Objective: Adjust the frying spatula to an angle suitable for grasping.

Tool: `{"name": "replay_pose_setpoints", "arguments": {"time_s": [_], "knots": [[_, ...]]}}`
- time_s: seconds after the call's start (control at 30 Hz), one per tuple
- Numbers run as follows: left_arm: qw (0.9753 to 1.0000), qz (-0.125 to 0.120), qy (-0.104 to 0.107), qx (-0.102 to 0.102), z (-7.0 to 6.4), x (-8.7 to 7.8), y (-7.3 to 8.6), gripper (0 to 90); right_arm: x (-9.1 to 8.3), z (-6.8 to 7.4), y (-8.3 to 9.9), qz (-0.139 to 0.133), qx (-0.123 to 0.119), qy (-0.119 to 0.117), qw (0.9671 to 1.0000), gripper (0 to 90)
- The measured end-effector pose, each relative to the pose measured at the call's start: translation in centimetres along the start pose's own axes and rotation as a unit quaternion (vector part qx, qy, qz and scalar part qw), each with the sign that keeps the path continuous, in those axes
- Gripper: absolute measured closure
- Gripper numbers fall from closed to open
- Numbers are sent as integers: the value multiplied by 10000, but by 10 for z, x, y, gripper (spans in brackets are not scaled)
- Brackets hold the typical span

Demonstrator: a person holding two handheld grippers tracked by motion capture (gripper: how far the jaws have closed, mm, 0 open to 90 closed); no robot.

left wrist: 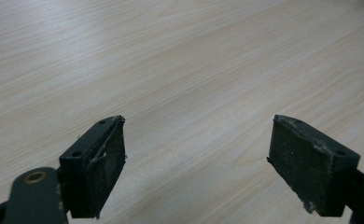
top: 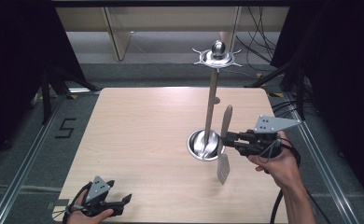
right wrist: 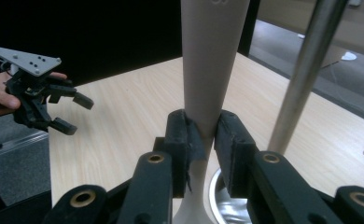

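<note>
High view, your right claw (top: 227, 137): clenched on the spatula (top: 224, 154) beside the stand (top: 211, 105).
Your left claw (top: 124, 203): released, low over the desk (top: 138, 135).

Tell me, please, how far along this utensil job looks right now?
Nothing looks finished. In hand: the right hand-held gripper clamps the spatula upright beside the stand, blade down. The left hand-held gripper waits open. Left, probably: hanging it on the stand's hooks.

Right gripper (right wrist: 203, 135) clamping a beige utensil handle (right wrist: 210, 60), metal pole (right wrist: 306, 70) standing beside, left gripper (right wrist: 68, 112) hovering open over the wooden table (right wrist: 124, 116)
</note>
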State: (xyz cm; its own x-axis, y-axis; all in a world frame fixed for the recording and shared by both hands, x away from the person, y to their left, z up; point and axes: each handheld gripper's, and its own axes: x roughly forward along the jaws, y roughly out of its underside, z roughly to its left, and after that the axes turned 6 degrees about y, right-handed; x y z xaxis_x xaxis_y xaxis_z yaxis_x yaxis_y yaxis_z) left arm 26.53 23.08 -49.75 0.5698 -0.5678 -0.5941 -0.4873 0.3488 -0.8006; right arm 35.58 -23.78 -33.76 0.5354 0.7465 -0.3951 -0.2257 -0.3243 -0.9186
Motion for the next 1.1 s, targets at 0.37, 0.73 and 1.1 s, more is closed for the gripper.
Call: {"name": "replay_pose_setpoints", "arguments": {"time_s": [0.37,0.73,1.1], "knots": [[10000,14,-9,-30,-1,0,0,179,-10,-11,-5,1,102,187,9998,759],[9999,123,-38,-89,-2,-1,0,179,-17,-24,-12,-40,24,391,9992,759],[9999,86,-25,-58,-1,-1,0,179,-20,-31,-21,-51,149,446,9989,759]]}}
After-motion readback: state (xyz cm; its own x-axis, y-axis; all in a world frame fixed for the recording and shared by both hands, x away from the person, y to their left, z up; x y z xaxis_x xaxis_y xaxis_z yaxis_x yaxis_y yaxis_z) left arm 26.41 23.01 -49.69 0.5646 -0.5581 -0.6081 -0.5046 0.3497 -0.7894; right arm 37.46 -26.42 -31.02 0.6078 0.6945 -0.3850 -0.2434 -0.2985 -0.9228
